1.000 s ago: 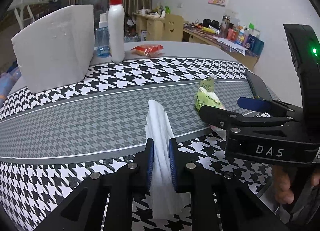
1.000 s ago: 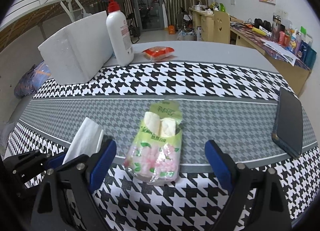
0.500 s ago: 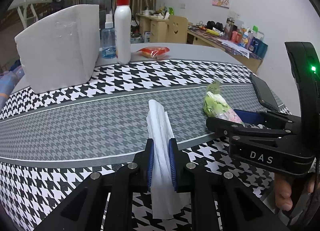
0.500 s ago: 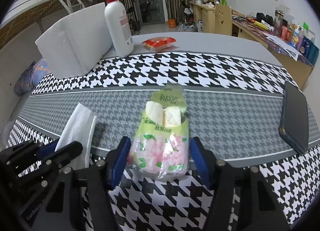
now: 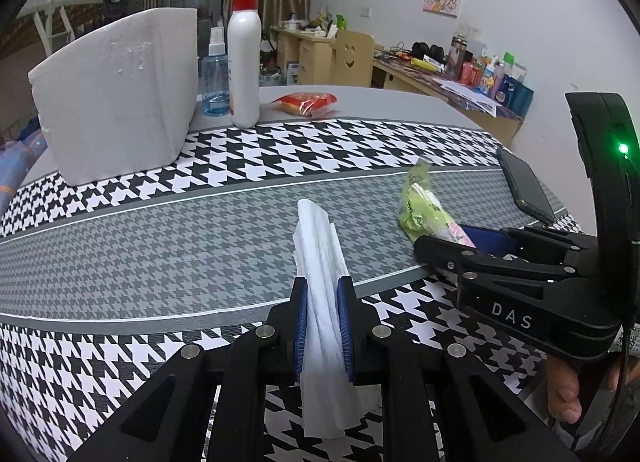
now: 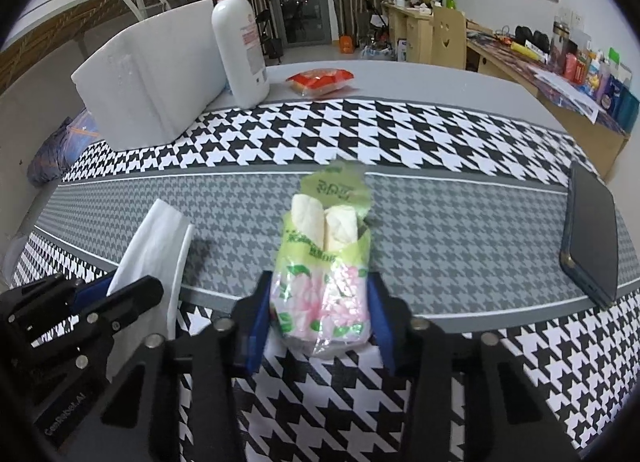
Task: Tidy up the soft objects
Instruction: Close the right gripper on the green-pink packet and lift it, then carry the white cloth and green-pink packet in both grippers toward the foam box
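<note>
A folded white tissue [image 5: 320, 246] stands upright between my left gripper's [image 5: 322, 294] blue pads, which are shut on it just above the houndstooth tablecloth. The tissue [image 6: 156, 246] and left gripper [image 6: 112, 290] also show at the right wrist view's lower left. A green flowered tissue pack [image 6: 320, 262], torn open at the top, lies on the cloth. My right gripper [image 6: 320, 302] has a pad against each side of it, its jaws closing on the pack. In the left wrist view the pack [image 5: 424, 213] pokes out beyond the right gripper [image 5: 468, 240].
A white foam block [image 5: 116, 101], a pump bottle [image 5: 244, 69], a blue spray bottle [image 5: 216, 77] and a red snack packet [image 5: 306, 101] stand at the table's far side. A dark phone [image 6: 590, 246] lies at the right edge. A person's fingers [image 5: 564, 394] hold the right gripper.
The right gripper's jaws have drawn in from wide open until they meet the sides of the tissue pack. The left gripper has kept still with the white tissue in it.
</note>
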`<state>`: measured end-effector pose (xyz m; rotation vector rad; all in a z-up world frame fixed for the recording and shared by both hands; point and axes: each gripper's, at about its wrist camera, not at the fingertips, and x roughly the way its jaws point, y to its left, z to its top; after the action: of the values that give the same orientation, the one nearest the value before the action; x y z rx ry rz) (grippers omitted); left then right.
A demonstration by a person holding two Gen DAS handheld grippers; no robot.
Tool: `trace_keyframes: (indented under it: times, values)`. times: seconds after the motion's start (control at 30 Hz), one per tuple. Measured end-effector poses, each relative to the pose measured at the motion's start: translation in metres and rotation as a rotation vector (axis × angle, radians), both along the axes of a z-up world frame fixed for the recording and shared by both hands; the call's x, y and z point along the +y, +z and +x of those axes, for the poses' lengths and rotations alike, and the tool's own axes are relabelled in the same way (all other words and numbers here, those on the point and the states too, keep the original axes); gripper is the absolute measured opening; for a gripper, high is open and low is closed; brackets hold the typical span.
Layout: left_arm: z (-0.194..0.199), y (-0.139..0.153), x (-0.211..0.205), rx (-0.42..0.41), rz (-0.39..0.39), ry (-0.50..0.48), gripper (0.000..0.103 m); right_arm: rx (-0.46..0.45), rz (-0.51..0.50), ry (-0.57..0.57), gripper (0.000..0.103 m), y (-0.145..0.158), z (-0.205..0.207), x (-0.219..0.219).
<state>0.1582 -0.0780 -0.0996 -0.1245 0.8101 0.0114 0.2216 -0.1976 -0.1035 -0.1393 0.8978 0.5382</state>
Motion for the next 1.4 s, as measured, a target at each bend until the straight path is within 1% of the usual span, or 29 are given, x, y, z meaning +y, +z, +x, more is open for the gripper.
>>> trace_keyframes:
  times: [0.1,0.13,0.2,0.47,0.83,1.17,1.4]
  values:
    - [-0.001,0.001,0.001,-0.002,0.001,0.002,0.016,-0.008,0.005,0.003,0.034,0.002,-0.002,0.000]
    - [-0.001,0.002,0.002,-0.004,0.003,0.003,0.016,-0.011,0.005,0.003,0.034,0.003,-0.002,-0.001]
    - [-0.003,0.005,0.002,-0.014,0.007,0.003,0.016,-0.009,0.016,0.004,0.034,0.006,-0.004,-0.002]
    - [-0.008,0.015,0.006,-0.041,0.017,0.010,0.016,-0.051,0.033,0.005,0.034,0.022,-0.011,-0.003]
    - [-0.011,0.027,0.009,-0.068,0.037,-0.009,0.016,-0.106,0.058,0.021,0.034,0.039,-0.022,-0.001]
    - [-0.015,0.042,0.020,-0.107,0.046,-0.020,0.016,-0.145,0.068,0.018,0.034,0.050,-0.029,0.010]
    - [-0.020,0.046,0.029,-0.115,0.050,-0.028,0.016,-0.149,0.079,0.000,0.034,0.053,-0.031,0.015]
